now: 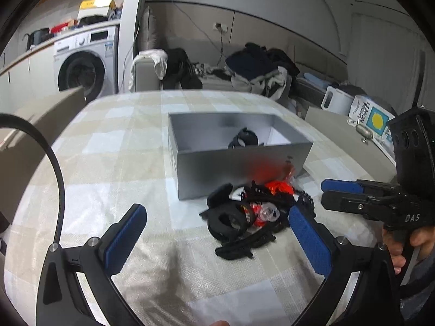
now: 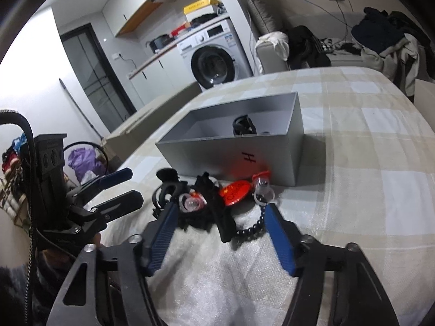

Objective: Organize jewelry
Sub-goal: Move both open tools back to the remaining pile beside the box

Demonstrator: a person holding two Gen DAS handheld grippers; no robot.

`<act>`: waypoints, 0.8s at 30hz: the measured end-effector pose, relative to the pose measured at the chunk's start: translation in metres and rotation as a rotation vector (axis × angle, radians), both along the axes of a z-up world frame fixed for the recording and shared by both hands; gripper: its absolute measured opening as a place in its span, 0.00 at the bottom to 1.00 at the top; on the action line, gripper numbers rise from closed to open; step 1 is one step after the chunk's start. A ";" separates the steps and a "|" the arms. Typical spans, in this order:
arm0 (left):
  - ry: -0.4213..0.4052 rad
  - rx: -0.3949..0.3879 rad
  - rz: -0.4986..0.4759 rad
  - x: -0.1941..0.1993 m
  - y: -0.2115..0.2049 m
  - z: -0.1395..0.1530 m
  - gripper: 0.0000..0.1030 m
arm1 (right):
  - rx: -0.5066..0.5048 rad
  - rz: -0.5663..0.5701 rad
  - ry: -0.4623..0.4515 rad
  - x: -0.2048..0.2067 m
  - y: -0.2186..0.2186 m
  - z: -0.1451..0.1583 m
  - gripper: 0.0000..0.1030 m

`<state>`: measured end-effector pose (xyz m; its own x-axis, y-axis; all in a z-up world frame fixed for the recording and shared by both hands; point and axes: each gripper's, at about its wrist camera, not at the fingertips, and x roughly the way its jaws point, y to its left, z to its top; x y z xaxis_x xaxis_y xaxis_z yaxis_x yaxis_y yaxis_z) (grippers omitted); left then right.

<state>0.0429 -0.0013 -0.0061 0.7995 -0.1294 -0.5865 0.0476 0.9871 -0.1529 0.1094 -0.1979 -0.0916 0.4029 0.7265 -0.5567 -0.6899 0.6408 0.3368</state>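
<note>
**Op:** While I've got both views up, going left to right: my left gripper (image 1: 217, 233) has its jaws spread wide, nothing between them, hovering low over the checked beige tablecloth (image 1: 114, 163). The tangled heap of black bands, black bead strand and red-and-clear pieces (image 1: 252, 212) sits just ahead, close against its right finger.

**Rev:** And the box?

**Op:** The open grey rectangular box (image 1: 233, 163) is right behind the heap, the heap touching its front wall. One black looped item (image 1: 244, 138) is already inside.

**Rev:** Right side?

**Op:** My right gripper (image 2: 220, 236) is also wide and empty, with the heap's near edge between the blue pads (image 2: 280, 241). The black bead strand (image 2: 255, 224) runs just beside the right finger.

**Rev:** Plan?

**Op:** My read: the next pick goes with the right. I'd take one outlying piece, probably the bead strand, not the middle, since everything looks interlocked and could drag along. Close low on the cloth, lift slowly, and use the left to pin the rest if it follows. Clear the box wall before opening the jaws.
</note>
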 end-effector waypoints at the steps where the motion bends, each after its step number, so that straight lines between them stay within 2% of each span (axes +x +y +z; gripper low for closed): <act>1: 0.009 0.004 0.000 0.001 0.000 -0.001 0.99 | -0.012 0.006 0.009 0.000 0.002 -0.001 0.51; 4: 0.021 0.006 0.000 0.001 0.001 -0.003 0.99 | -0.037 0.022 0.010 0.000 0.008 -0.003 0.42; 12: 0.029 -0.016 0.002 -0.002 0.004 -0.006 0.99 | -0.097 0.034 0.015 -0.001 0.020 -0.007 0.41; 17: 0.031 -0.018 0.000 -0.001 0.005 -0.006 0.99 | -0.099 0.056 0.004 -0.005 0.021 -0.008 0.36; 24: 0.031 -0.011 -0.001 -0.001 0.005 -0.006 0.99 | -0.117 0.056 0.000 -0.003 0.027 -0.008 0.36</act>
